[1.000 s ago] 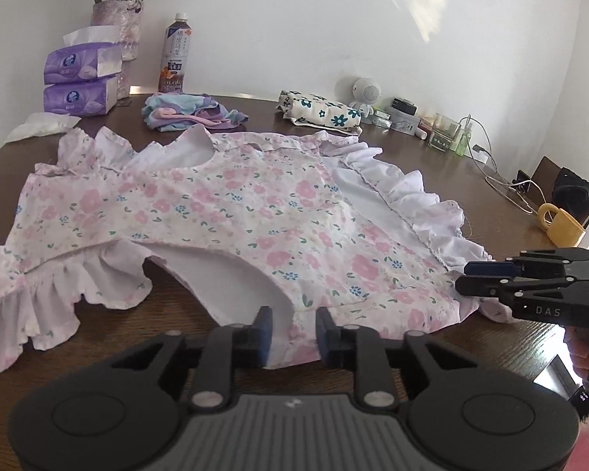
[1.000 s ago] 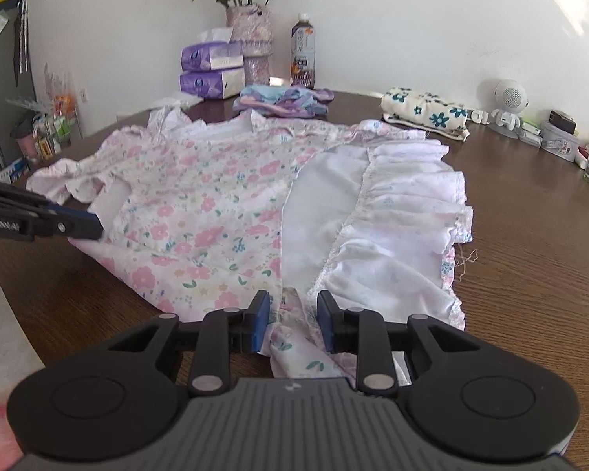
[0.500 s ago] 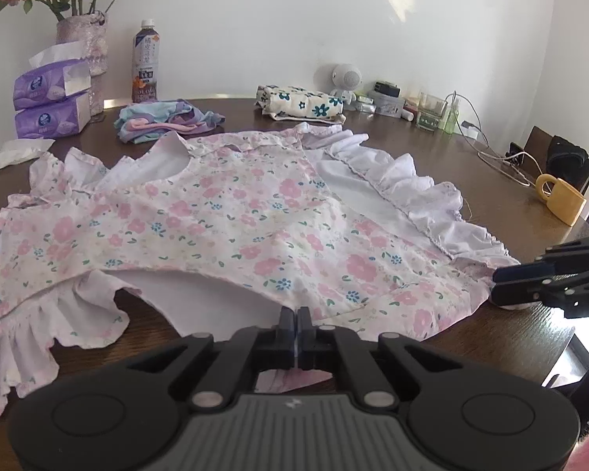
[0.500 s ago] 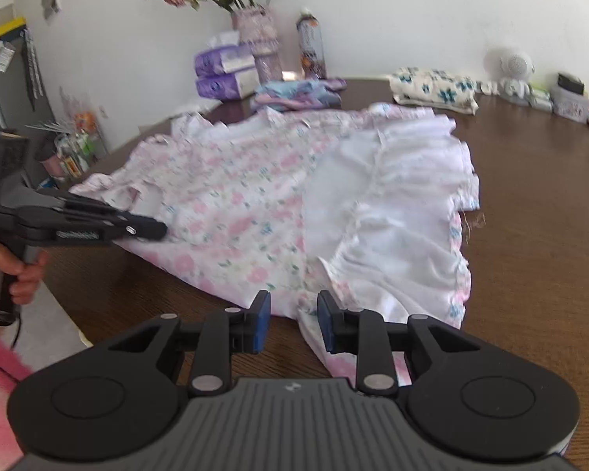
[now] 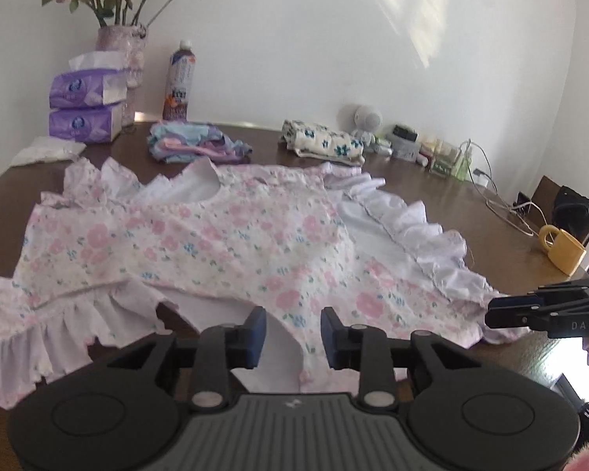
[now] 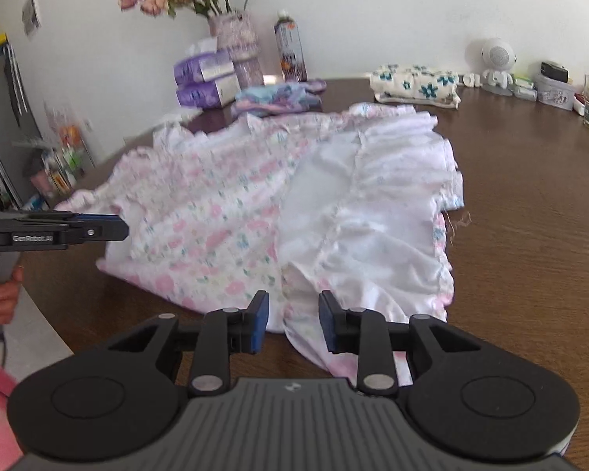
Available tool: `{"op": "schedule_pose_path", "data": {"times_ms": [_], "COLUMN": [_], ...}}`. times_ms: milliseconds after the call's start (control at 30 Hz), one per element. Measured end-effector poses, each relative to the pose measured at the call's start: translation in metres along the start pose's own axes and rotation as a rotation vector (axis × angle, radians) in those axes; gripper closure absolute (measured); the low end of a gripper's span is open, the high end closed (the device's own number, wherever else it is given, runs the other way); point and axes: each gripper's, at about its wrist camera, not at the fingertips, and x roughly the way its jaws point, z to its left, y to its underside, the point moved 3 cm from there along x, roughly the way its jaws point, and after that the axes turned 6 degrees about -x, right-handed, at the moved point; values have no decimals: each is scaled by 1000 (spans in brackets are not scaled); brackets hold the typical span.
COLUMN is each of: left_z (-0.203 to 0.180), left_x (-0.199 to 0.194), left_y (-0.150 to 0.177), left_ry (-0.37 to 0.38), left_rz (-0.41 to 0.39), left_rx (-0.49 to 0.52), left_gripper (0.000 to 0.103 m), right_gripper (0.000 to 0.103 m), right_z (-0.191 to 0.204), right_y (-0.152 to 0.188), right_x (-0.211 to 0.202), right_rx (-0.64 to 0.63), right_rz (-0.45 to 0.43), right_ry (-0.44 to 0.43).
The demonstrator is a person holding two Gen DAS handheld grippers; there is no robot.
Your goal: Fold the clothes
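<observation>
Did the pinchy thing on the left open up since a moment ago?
Yes. The left gripper was shut half a second ago; now its jaws stand apart at the near edge of the flowery dress, which lies on the table.

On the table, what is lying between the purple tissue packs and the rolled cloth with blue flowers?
A folded blue-and-pink cloth pile lies between them, clearest in the left wrist view.

Brown wooden table (image 5: 491, 235): floral dress (image 5: 216, 243) spread flat (ruffled hem), folded clothes (image 5: 196, 145), tissue packs (image 5: 84, 108), yellow mug (image 5: 561, 249)

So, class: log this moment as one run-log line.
left gripper: open, at hem | right gripper: open, at hem | floral dress: spread on table
</observation>
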Motion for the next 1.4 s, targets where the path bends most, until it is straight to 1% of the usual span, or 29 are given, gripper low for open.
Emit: {"op": "schedule_pose_path", "data": {"times_ms": [67,133,200,267,300,333,367,433,533,567,600,633,700,733,767,800,833,900,967,1033,1067,1133,1167,1233,1300,1400], "left_z": [-8,-19,-27,-28,-28,-26,-25,-23,-24,-25,-26,-26,-24,-23,-21,-18,-16,-12,-10,-7,-7,-7,-7,-6,-7,-9], "left_x": [4,13,23,30,34,38,38,36,36,36,35,33,30,29,29,29,30,31,35,41,41,41,41,42,42,44], "left_y": [-3,-3,3,9,12,15,17,18,19,19,20,19,17,13,10,7,6,3,4,8,9,10,11,11,11,11], "left_ry": [-3,-3,-13,-45,-61,-74,-74,-79,-80,-84,-96,-108,-111,-115,-119,-126,-131,-142,-158,-165,-164,-162,-159,-159,-161,-167], "left_rz": [-14,5,28,39,44,59,43,42,34,31,27,16,-14,-26,-37,-48,-53,-63,-45,-22,-26,-35,-36,-38,-37,-32], "left_rx": [40,85,118,129,134,125,124,127,119,117,109,98,84,66,47,23,8,-22,-30,-47,-44,-38,-41,-43,-40,-30], "left_gripper": [75,73,67,63,63,63,61,59,53,49,48,48,47,43,33,22,21,19,13,12,12,12,11,10,9,6], "right_gripper": [75,75,74,71,71,71,70,69,63,61,61,60,58,55,46,42,40,39,39,39,38,38,33,29,29,28], "right_z": [3,4,6,7,8,9,11,14,19,22,25,27,30,32,33,33,33,28,23,20,18,18,18,17,15,15], "right_y": [-7,-9,-9,-6,-5,-3,-3,-1,3,4,4,2,-4,-6,-9,-12,-13,-12,-10,-7,-6,-4,-4,-4,-3,-2], "right_x": [6,17,28,37,41,43,44,44,44,44,44,42,36,33,33,34,36,42,47,53,55,54,54,56,58,59], "right_rx": [-5,-2,-2,-2,-2,-9,-18,-28,-46,-59,-67,-72,-81,-85,-90,-94,-96,-73,-41,-14,-6,5,8,21,38,47], "right_rz": [-13,-5,1,15,22,18,15,8,-9,-13,-17,-35,-81,-105,-120,-132,-138,-140,-139,-126,-117,-133,-140,-125,-109,-106], "right_ry": [23,52,84,109,121,132,140,152,172,181,188,189,190,190,198,210,221,214,190,176,181,176,173,163,156,149]}}
